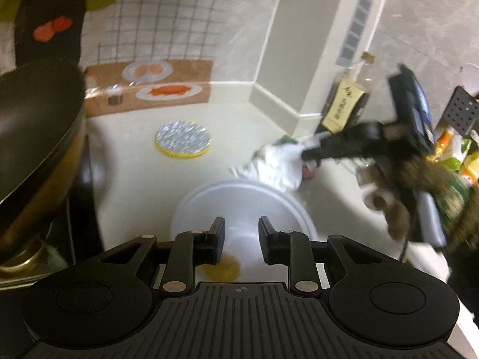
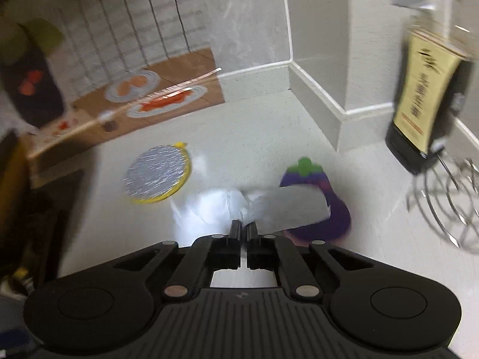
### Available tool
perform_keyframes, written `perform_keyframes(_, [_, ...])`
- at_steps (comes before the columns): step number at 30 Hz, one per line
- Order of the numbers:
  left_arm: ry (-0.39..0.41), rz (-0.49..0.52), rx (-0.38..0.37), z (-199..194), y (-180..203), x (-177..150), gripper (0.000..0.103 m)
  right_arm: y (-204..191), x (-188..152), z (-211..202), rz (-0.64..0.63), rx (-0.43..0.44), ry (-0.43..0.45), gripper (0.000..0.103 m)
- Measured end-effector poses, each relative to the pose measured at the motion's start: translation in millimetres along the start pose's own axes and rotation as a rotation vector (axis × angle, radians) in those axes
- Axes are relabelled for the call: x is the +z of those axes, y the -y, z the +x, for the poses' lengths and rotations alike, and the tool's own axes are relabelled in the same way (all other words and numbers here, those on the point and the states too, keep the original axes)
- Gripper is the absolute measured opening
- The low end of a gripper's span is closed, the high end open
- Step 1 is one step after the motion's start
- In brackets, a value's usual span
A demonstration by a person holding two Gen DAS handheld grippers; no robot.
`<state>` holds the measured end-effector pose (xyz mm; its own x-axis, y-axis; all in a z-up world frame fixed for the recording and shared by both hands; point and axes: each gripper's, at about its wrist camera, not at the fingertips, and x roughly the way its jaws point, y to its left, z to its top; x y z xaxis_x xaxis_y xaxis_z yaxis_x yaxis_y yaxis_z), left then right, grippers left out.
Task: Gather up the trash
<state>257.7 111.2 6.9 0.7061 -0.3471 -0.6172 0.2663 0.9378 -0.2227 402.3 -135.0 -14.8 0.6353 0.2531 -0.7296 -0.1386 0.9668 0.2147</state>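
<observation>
Presently the right claw [image 2: 243, 227] pinches shut on crumpled white paper [image 1: 274, 166], lifted off the bench [image 1: 143, 155] just beyond the white bowl [image 1: 191, 209], probably its drop spot, while the left claw [image 1: 241, 240] hangs open and empty over it.

The bench [image 2: 269, 125] looks like pale, finely speckled stone with a soft sheen. Crumpled white paper [image 2: 215, 206] is matt; the round mat [image 2: 157, 173] glitters like foil; the whisk [image 2: 446, 203] is shiny wire; the bowl [image 1: 239, 206] is smooth white plastic.
</observation>
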Motion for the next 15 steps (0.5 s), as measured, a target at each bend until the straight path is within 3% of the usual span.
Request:
perform_keyframes(4, [0.025, 0.016, -0.028, -6, 22, 2, 0.028, 11, -27, -42, 0.026, 0.002, 0.014, 0.003])
perform_keyframes(8, [0.007, 0.034, -0.057, -4, 46, 0, 0.028, 9, -57, -72, -0.028, -0.079, 0.035, 0.003])
perform_keyframes(15, [-0.020, 0.047, -0.103, 7, 78, 6, 0.028, 22, -92, -97, -0.029, -0.111, 0.066, 0.004])
